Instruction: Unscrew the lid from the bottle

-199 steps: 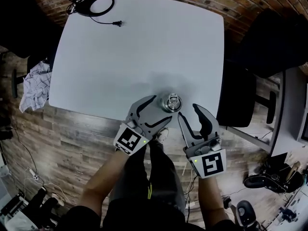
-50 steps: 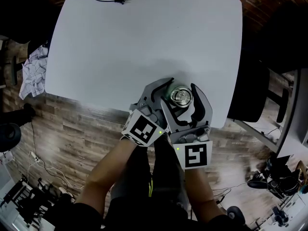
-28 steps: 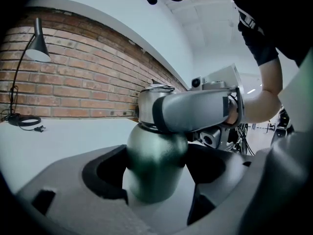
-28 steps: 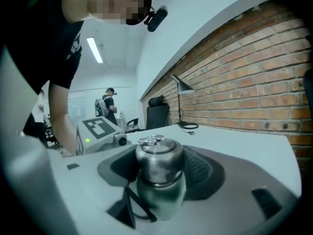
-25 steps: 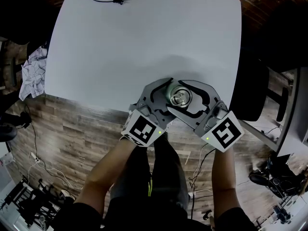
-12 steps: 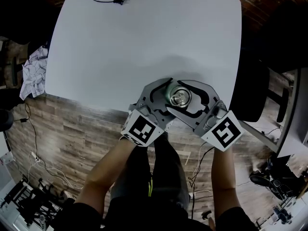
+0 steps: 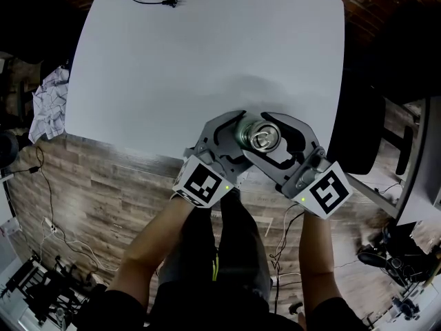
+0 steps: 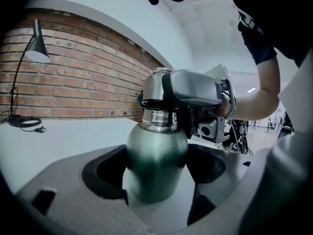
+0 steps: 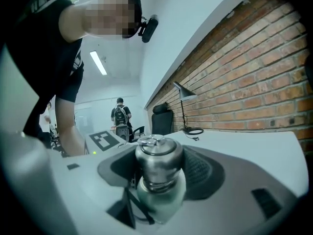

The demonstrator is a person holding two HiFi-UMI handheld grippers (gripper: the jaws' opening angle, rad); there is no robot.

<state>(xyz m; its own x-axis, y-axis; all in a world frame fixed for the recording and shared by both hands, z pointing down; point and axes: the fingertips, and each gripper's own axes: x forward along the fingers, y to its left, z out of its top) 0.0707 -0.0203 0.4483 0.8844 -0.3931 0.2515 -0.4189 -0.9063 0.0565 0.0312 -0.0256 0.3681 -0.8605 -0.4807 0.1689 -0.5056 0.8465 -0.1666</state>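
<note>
Left gripper (image 8: 157, 179): clamped low on the green body of the bottle (image 8: 156, 155), with a pad pressed to each flank. The bottle stands upright between the jaws.
Right gripper (image 9: 159, 173): reaches in from the opposite side and sits above the left gripper. Its jaws stand wide but are closed around the steel lid (image 9: 157, 158), which sits in the curved hollows of the pads.
Bottle: stands on the white surface (image 7: 207, 54), right at the left gripper's tips and directly under the right gripper's jaws.
Lid: still seated on the neck, with its loop handle showing on top. A bright ringed band shows below it, and how far it has loosened cannot be told.
Step in hand: probably twisting the lid while the body is held fast.
Left gripper's job: hold firm and square so the body neither spins nor tips. It is the anchor, so it should not follow the twist.
Right gripper's job: turn about the bottle's upright axis and keep level with the lid's rim. Pressing sideways would lever the bottle against the other gripper.
Grip check: smooth steel may slip in the pads, so keep the squeeze even and regrip squarely once the wrist runs out of turn.
Lift: raise the lid straight up only once it turns freely.
Risk: the two grippers overlap closely, so a careless turn could knock one against the other.
</note>
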